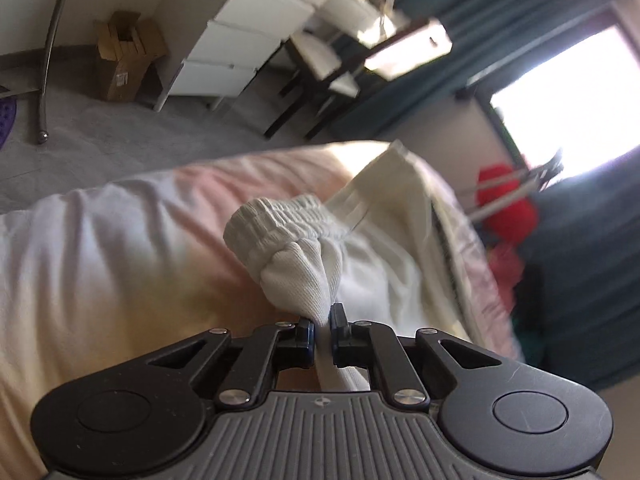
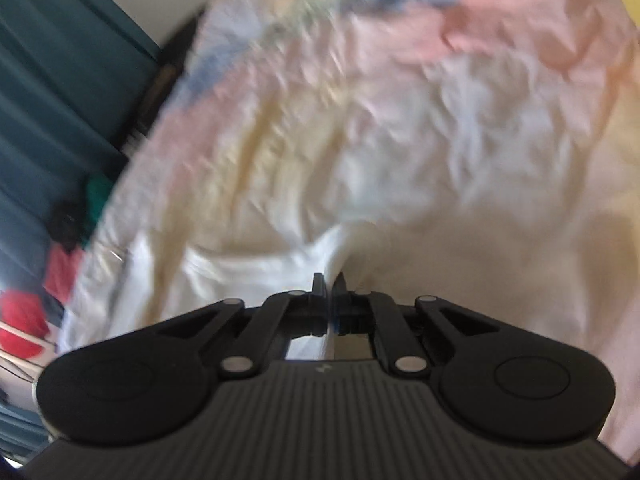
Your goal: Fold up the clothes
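A white garment (image 1: 372, 256) with an elastic ribbed band lies on a pastel bedspread (image 1: 104, 248). My left gripper (image 1: 323, 320) is shut on a bunched fold of it, just below the ribbed band, and the cloth runs back between the pads. In the right wrist view, which is blurred, the same white garment (image 2: 256, 276) spreads to the left of my right gripper (image 2: 330, 282). The right gripper is shut on a thin edge of that cloth, pinched between its fingers.
A white drawer unit (image 1: 236, 52), a dark chair (image 1: 316, 80) and a cardboard box (image 1: 124, 60) stand on the grey carpet beyond the bed. Red clothes (image 1: 506, 204) hang on a drying rack by the bright window. Teal curtains (image 2: 52, 92) lie left of the bed.
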